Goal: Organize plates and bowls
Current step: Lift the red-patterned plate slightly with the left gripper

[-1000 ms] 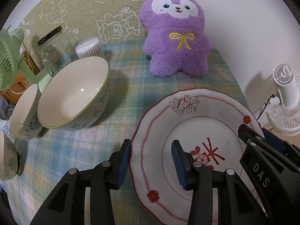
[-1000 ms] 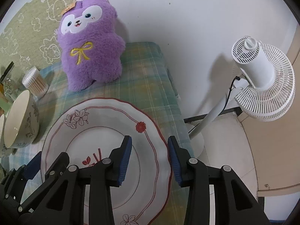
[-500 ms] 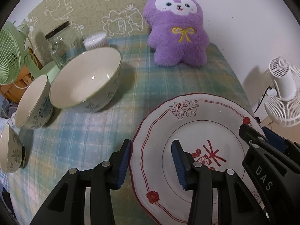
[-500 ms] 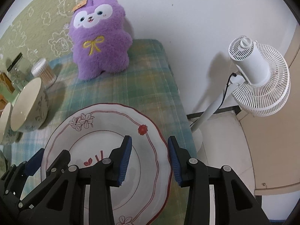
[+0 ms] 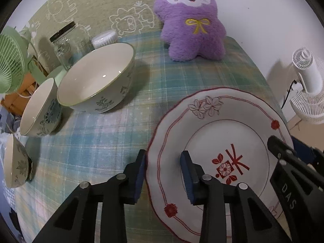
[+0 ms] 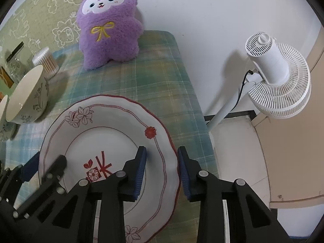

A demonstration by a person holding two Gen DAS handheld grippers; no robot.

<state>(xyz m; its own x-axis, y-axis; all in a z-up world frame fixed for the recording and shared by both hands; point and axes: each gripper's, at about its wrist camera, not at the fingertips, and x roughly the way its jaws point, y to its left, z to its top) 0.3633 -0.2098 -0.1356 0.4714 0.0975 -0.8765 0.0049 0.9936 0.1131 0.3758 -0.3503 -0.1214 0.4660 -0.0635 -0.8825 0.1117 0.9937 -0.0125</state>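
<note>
Here each tool, left and right, has just narrowed, seemingly pinching the plate rim.

Bare checked cloth lies open between the large bowl and plate; a purple plush toy blocks the counter's far edge.

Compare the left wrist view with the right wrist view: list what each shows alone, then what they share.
Left wrist only: green fan, smallest bowl. Right wrist only: the white fan's pole and the floor. Shared: plate, with left gripper and right gripper each straddling an opposite rim, large bowl, purple plush, glass jar.
</note>
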